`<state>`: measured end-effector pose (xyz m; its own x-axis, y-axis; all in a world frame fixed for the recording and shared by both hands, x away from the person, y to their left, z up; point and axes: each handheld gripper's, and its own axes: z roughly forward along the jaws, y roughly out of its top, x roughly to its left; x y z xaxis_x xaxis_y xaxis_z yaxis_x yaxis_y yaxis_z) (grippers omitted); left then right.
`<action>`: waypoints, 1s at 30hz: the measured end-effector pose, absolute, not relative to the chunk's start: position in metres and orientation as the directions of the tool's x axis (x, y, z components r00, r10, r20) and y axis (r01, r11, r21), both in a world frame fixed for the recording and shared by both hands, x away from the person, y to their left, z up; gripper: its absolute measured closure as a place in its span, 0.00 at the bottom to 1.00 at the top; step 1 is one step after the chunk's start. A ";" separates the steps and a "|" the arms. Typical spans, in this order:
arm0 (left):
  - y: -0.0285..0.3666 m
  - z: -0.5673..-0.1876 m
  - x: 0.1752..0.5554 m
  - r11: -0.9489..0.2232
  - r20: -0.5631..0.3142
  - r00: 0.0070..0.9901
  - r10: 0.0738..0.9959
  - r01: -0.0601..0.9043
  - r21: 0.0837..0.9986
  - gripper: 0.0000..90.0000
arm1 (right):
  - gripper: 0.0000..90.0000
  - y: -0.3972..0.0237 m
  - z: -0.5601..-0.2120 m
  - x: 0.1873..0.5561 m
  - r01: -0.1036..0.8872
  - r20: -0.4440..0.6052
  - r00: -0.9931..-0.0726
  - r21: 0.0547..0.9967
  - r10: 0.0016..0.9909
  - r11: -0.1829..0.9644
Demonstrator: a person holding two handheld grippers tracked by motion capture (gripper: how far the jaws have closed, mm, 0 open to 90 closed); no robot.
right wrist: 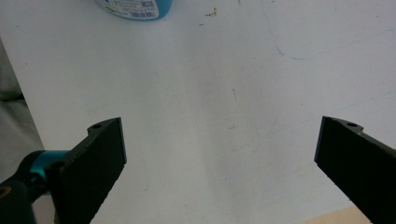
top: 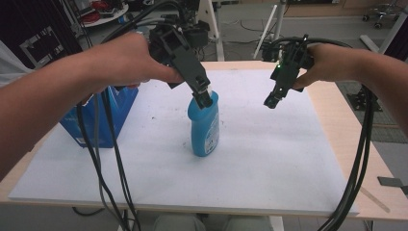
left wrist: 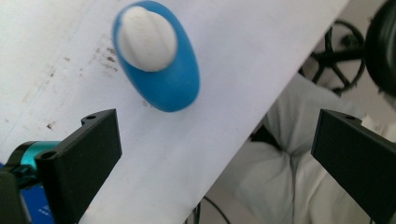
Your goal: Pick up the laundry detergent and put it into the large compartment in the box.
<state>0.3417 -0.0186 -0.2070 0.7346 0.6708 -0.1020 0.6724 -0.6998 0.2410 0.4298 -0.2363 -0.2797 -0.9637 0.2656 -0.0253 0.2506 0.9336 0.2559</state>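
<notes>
Your forearms are bare, no sleeves. Each hand carries a black, boxy tool: the left gripper (top: pixel 204 96) and the right gripper (top: pixel 271 101), which shows a small green light. Flat black jaws bear small screw holes beside a teal fitting. Thick black cables (top: pixel 358 163) trail down.

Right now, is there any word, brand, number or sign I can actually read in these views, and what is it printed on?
None can be read.
Blue bottle: its front label has print, too small and blurred to read.
Same label's edge in the right gripper view: tiny print and a code patch, unreadable.
Blue box: pale marks, unreadable.
</notes>
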 end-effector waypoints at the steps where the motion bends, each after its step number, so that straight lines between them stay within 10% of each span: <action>1: -0.018 -0.208 0.344 -0.681 -0.103 0.717 0.690 0.690 0.246 0.02 | 0.01 -0.237 -0.280 0.430 0.248 -0.027 -0.964 0.255 0.263 0.935; 30: -0.031 -0.244 0.378 -0.481 -0.080 0.510 0.857 0.845 0.236 0.02 | 0.01 -0.239 -0.281 0.432 0.246 -0.023 -0.965 0.261 0.261 0.933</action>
